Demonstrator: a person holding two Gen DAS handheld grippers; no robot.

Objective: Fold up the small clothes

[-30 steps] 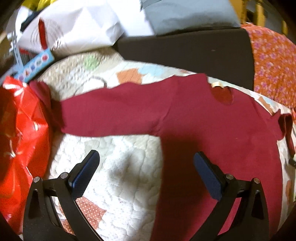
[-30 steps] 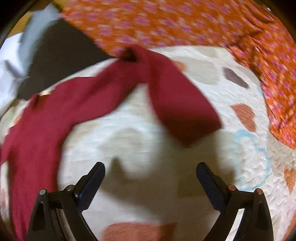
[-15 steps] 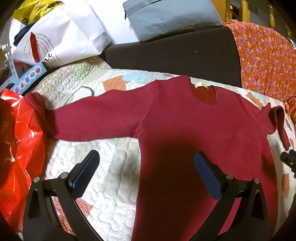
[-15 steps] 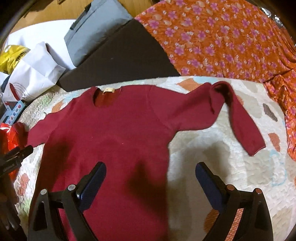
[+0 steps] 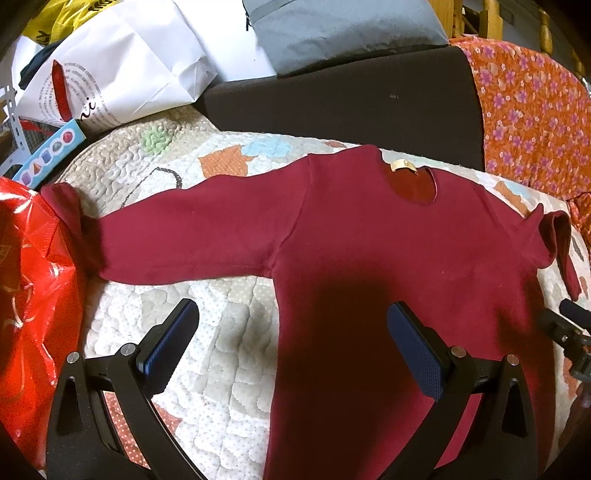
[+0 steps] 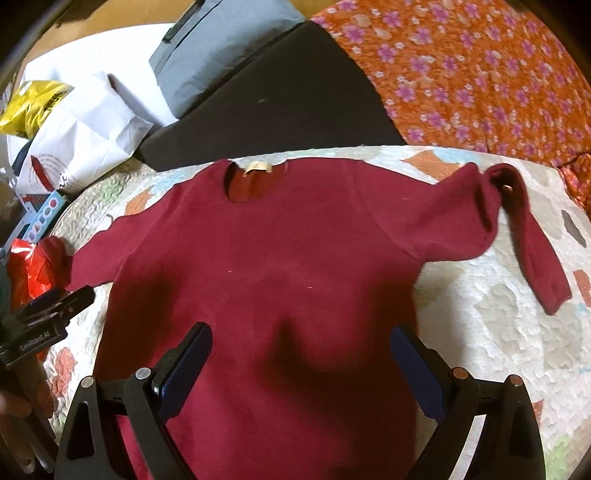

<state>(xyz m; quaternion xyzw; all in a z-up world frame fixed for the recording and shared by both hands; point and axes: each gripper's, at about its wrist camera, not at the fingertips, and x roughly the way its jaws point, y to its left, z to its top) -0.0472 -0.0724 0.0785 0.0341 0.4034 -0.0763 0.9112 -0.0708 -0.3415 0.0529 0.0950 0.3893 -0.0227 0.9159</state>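
Note:
A small dark red long-sleeved shirt [image 5: 369, 251] [image 6: 280, 266] lies flat, front up, on a quilted patterned mat [image 5: 229, 369] [image 6: 498, 332], its neck with a tan label facing away. Its left sleeve [image 5: 184, 236] stretches straight out toward a red bag; its right sleeve [image 6: 528, 243] is bent back down at the elbow. My left gripper [image 5: 291, 339] hovers open over the shirt's left side seam and armpit area. My right gripper [image 6: 301, 362] hovers open above the lower middle of the shirt. Neither holds anything.
A red plastic bag [image 5: 33, 288] lies left of the mat, with a white paper bag [image 5: 122, 74] and grey cushion [image 5: 343, 29] behind. A dark cushion [image 5: 351, 107] borders the mat's far edge. Orange flowered cloth [image 6: 480, 81] lies at the right.
Both grippers have pulled back and risen, so the whole shirt now shows. The right gripper swung left from the right sleeve to over the shirt body. The shirt has not moved.

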